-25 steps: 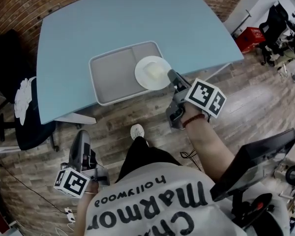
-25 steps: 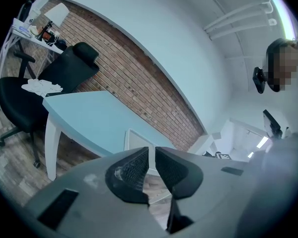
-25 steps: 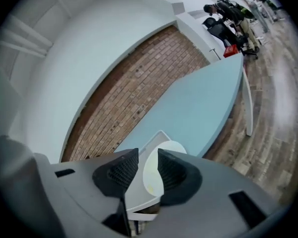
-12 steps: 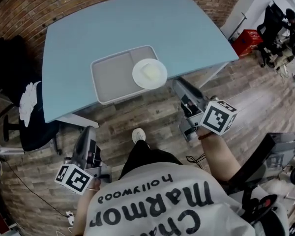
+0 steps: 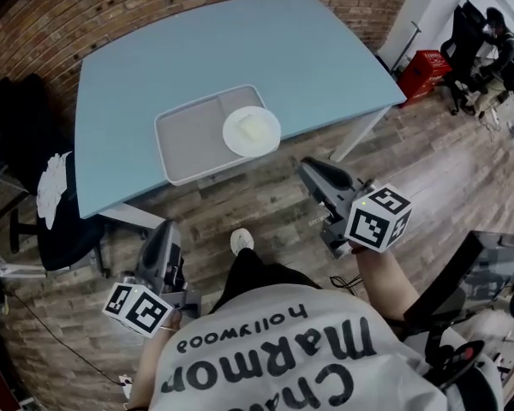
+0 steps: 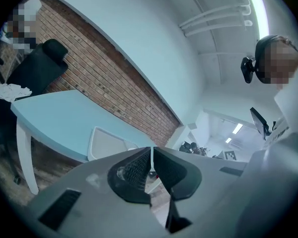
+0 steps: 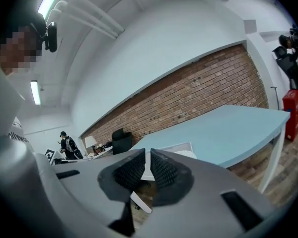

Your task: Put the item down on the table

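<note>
A white plate [image 5: 252, 131] with a pale flat item [image 5: 254, 128] on it rests on the right part of a grey tray [image 5: 188, 138]. The tray lies near the front edge of the light blue table [image 5: 240, 54]. My right gripper [image 5: 307, 169] hangs over the wooden floor, below and right of the plate and apart from the table. It is shut [image 7: 148, 162] with nothing between its jaws. My left gripper [image 5: 164, 230] is low at the left, near the person's body, and also shut [image 6: 152, 155] and empty. The tray [image 6: 107, 142] shows past the left jaws.
A black chair with white cloth [image 5: 43, 187] stands left of the table. A red crate [image 5: 415, 71] and more chairs sit at the far right. A brick wall [image 5: 154, 2] runs behind the table. A dark stand [image 5: 471, 272] is close on my right.
The right gripper has drawn back from the plate's edge to over the floor, near the person. The plate stays on the tray. The left gripper has barely moved.
</note>
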Demonstrator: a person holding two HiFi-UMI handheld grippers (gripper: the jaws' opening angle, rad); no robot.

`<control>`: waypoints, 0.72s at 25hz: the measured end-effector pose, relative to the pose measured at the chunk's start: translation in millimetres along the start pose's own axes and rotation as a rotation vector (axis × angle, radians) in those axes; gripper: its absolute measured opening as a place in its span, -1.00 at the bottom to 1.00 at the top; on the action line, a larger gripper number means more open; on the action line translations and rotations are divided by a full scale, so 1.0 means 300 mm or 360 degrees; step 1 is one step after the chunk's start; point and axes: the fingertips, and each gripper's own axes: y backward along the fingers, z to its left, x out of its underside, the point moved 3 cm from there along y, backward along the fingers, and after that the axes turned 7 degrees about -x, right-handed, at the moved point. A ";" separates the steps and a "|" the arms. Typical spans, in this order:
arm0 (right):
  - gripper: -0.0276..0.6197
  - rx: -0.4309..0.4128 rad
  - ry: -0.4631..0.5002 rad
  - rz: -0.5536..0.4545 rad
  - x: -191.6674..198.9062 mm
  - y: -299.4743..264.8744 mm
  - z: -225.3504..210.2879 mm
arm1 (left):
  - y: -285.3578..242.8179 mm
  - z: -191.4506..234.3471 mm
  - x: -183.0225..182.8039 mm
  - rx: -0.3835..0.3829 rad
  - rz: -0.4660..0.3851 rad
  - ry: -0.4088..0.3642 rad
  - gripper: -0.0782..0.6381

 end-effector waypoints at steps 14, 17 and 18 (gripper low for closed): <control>-0.89 0.0015 0.0093 0.0170 -0.020 -0.098 -0.068 | -0.203 -0.020 -0.049 0.0105 0.0093 -0.0201 -0.76; -0.89 0.0017 0.0161 0.0198 -0.028 -0.145 -0.081 | -0.262 -0.008 -0.064 0.0119 0.0103 -0.0257 -0.76; -0.89 0.0014 0.0180 0.0203 -0.028 -0.157 -0.081 | -0.280 -0.010 -0.067 0.0126 0.0105 -0.0284 -0.76</control>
